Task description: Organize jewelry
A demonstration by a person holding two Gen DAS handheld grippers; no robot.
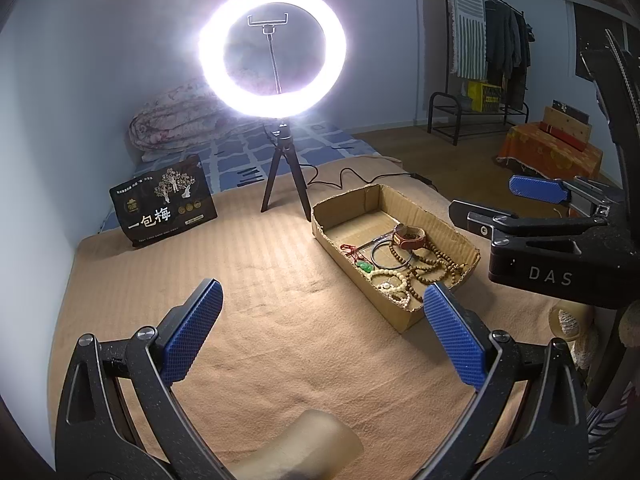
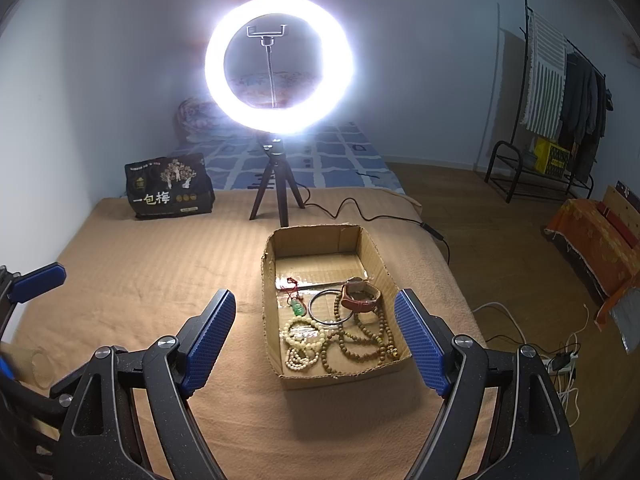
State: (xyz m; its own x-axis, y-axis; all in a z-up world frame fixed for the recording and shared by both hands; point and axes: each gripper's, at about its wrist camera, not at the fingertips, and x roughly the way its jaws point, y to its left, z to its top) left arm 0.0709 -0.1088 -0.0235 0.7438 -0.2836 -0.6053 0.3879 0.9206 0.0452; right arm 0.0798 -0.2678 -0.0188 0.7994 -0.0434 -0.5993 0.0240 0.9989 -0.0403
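Note:
An open cardboard box (image 1: 346, 202) (image 2: 316, 240) lies on the tan blanket. Inside are a brown leather watch (image 1: 408, 236) (image 2: 360, 296), a thin dark bangle (image 1: 374, 254) (image 2: 313, 304), a green pendant on red cord (image 1: 364, 267) (image 2: 297, 310), white bead bracelets (image 1: 394, 292) (image 2: 302, 334) and brown wooden bead strands (image 1: 434, 266) (image 2: 360, 342). My left gripper (image 1: 324, 286) hovers open over bare blanket, left of the box. My right gripper (image 2: 316, 296) is open above the box's near end, nothing between its blue pads; it also shows at the right of the left wrist view.
A lit ring light on a tripod (image 1: 272, 48) (image 2: 278, 68) stands behind the box, its cable trailing right. A black snack bag (image 1: 164, 200) (image 2: 168, 190) sits at back left. A clear tape roll (image 1: 568, 320) lies at the blanket's right. Wooden floor and a clothes rack (image 2: 560, 92) are beyond.

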